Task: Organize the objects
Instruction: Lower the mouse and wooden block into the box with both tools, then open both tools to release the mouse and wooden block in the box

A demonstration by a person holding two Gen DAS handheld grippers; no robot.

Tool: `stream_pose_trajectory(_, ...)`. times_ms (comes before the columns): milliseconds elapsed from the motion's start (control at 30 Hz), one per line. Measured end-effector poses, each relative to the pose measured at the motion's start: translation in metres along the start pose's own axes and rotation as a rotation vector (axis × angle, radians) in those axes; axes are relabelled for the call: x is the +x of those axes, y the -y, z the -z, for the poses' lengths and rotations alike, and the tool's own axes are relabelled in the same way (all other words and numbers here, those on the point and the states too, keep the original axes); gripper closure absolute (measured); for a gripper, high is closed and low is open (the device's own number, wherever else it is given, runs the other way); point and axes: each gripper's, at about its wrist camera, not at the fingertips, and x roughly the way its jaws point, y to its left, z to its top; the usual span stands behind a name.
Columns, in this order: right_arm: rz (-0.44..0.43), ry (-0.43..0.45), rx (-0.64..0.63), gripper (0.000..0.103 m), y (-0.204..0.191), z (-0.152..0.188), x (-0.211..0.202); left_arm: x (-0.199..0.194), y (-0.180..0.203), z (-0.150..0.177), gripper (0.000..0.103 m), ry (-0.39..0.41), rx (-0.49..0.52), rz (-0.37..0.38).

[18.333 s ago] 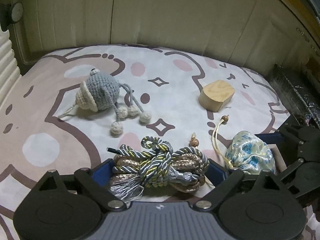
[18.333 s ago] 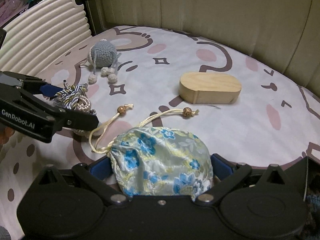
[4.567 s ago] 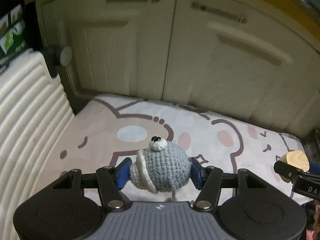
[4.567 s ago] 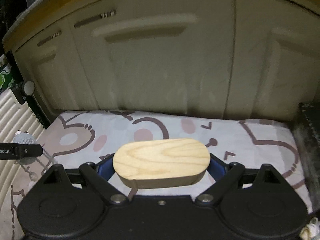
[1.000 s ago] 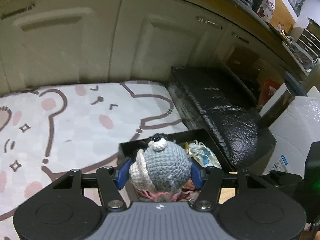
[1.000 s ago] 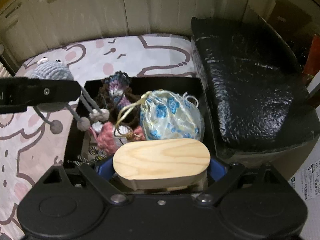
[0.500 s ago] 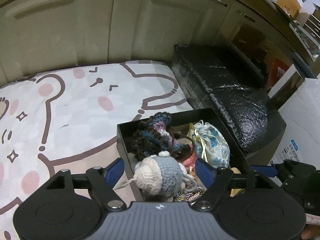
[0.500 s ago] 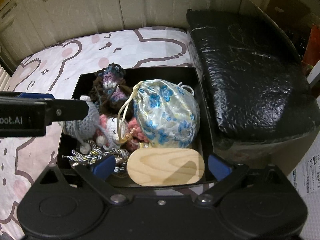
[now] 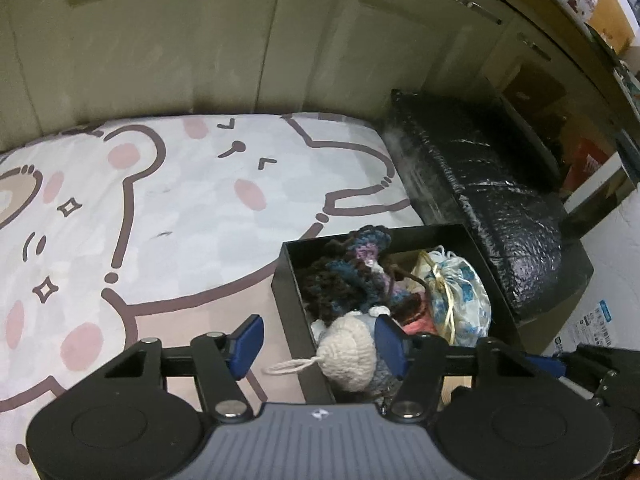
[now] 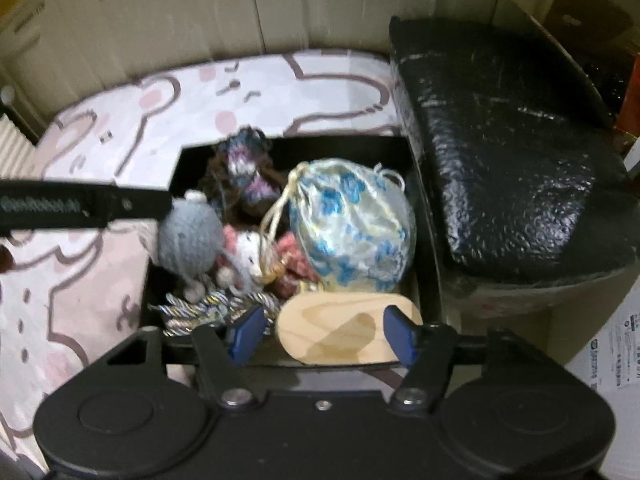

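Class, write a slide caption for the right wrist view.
Black box on the cartoon mat holds a floral pouch, crocheted toys, twisted cord and wooden block.

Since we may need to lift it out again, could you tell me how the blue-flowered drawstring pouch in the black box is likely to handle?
The drawstring pouch looks like glossy satin, so it may slip between pads. It bulges softly and would probably squash and sag, not hold shape. Its cord loops loose, so it could snag the crochet toys beside it.
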Motion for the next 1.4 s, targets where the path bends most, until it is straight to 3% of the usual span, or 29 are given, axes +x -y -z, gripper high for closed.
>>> stream_pose_trajectory(100,0.005,-0.023,0.009,0.050,0.002,0.001,0.006,0.002,-0.001,0.000,0.041,0.000,0.002,0.002)
stream_pose_trajectory(400,0.049,-0.044,-0.036,0.040,-0.002,0.001,0.014,0.011,0.001,-0.001,0.041,0.018,0.022,-0.012)
stream_pose_trajectory(567,0.056,-0.046,-0.036,0.040,-0.002,-0.001,0.017,0.016,0.001,-0.003,0.041,0.022,0.027,-0.014)
stream_pose_trajectory(1100,0.049,-0.052,-0.022,0.047,-0.004,0.000,0.012,0.014,0.015,0.021,0.041,-0.149,0.196,0.073)
stream_pose_trajectory(1200,0.040,-0.051,-0.015,0.050,-0.004,0.002,0.009,0.004,0.016,0.021,0.042,-0.106,0.215,0.067)
stream_pose_trajectory(1400,0.027,-0.034,0.009,0.050,-0.002,0.004,0.003,-0.018,0.005,0.011,0.041,-0.034,0.143,0.110)
